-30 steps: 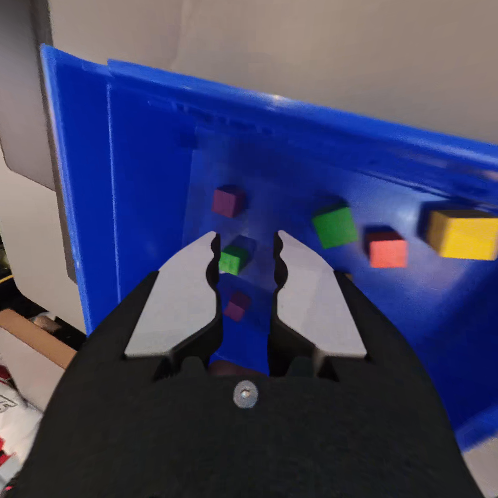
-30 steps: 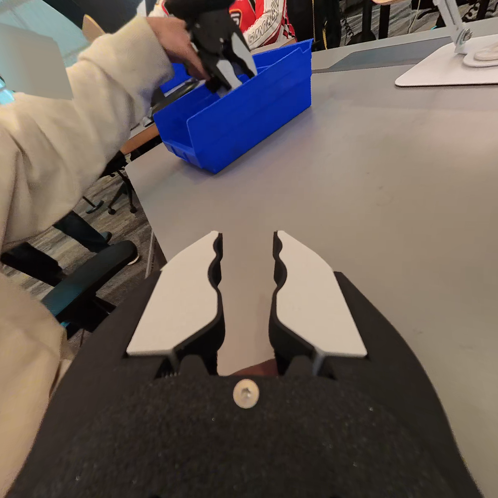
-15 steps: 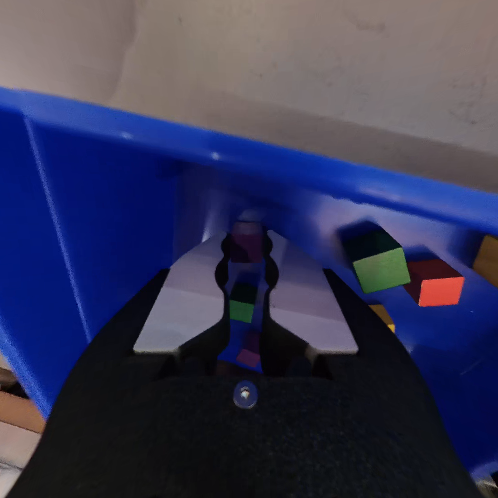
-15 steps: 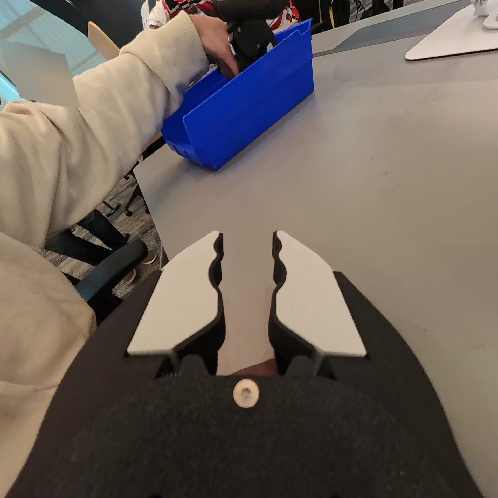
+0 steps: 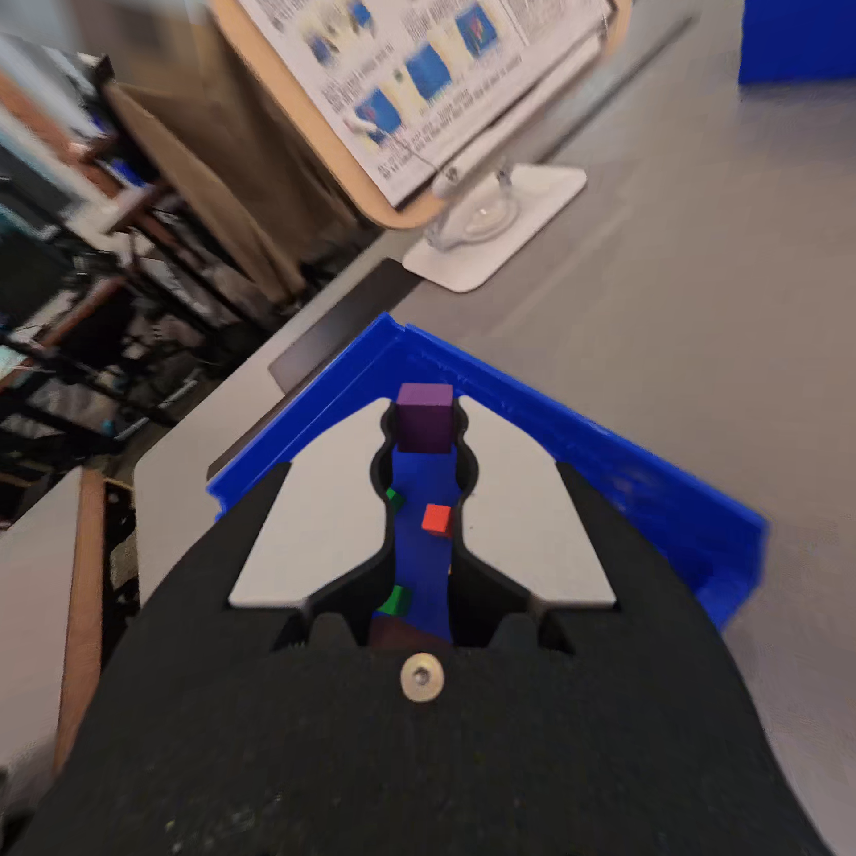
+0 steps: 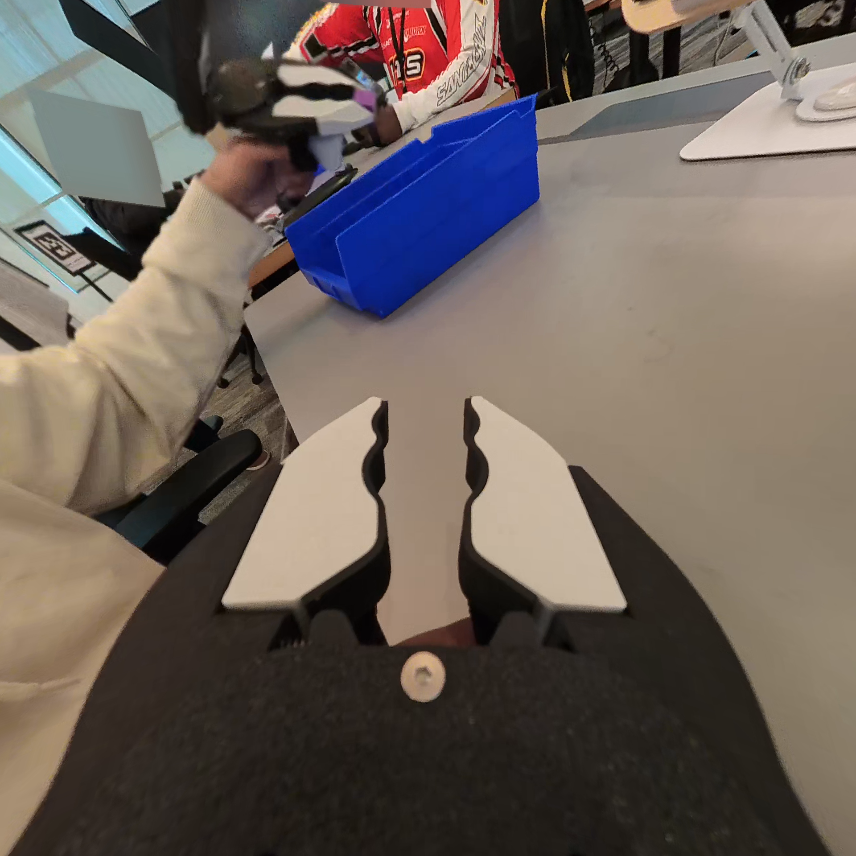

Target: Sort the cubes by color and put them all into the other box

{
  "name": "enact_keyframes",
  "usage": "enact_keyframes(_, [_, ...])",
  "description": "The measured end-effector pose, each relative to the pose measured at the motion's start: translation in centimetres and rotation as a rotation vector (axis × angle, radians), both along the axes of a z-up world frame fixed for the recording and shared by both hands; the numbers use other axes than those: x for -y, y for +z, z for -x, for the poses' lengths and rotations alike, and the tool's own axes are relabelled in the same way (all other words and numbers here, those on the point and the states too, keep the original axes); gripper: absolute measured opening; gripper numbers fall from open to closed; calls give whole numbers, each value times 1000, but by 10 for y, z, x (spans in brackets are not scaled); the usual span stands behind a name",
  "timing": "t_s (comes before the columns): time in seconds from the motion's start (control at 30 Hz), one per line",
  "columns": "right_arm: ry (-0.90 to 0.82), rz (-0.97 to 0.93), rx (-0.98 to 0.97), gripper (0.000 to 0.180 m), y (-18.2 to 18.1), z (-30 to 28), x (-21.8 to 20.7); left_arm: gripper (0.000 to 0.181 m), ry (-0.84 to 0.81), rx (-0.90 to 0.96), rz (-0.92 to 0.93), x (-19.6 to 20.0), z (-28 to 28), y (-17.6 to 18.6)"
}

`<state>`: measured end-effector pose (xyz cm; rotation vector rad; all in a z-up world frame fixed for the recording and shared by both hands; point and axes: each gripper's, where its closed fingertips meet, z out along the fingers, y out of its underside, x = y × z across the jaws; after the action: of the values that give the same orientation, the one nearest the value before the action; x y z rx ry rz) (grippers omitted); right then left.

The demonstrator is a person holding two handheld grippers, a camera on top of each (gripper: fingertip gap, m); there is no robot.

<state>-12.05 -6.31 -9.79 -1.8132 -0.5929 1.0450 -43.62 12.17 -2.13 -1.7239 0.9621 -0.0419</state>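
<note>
My left gripper (image 5: pixel 424 419) is shut on a purple cube (image 5: pixel 424 417) at its fingertips and holds it above the blue box (image 5: pixel 579 444). Between its fingers I see a red cube (image 5: pixel 436 519) and two green cubes (image 5: pixel 396 600) on the box floor. In the right wrist view the left gripper (image 6: pixel 370 99) is raised above the same blue box (image 6: pixel 431 231) with the purple cube (image 6: pixel 366 98) in it. My right gripper (image 6: pixel 425 410) is open and empty, low over the grey table. A corner of a second blue box (image 5: pixel 796 41) shows at the top right.
A white stand base (image 5: pixel 500 217) carrying a tilted board with a printed sheet (image 5: pixel 417 78) stands on the grey table (image 6: pixel 648 324) behind the box; it also shows in the right wrist view (image 6: pixel 778 120). A cream sleeve (image 6: pixel 116 361) fills the left. Another person sits beyond the table's far edge. One gripper's finger ends stand about 40 cm off the other's.
My left gripper has shut on the purple cube inside the box and lifted it up out of the box. My right gripper has stayed open over the table.
</note>
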Motion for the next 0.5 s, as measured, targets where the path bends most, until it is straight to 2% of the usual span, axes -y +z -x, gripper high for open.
enact_keyframes(0.17, [-20,-12,-19,30,10,-6,0,22,271,149,-172,66,9,8])
enact_keyframes(0.27, [-27,-23,-22,29,13,-8,1,22,320,178,-164,95,1,-6])
enact_keyframes(0.4, [-14,-9,-43,29,13,-6,2,22,183,290,-125,122,-34,-16])
enact_keyframes(0.5, [62,91,-165,30,16,2,6,22,-69,409,-77,141,-84,-16])
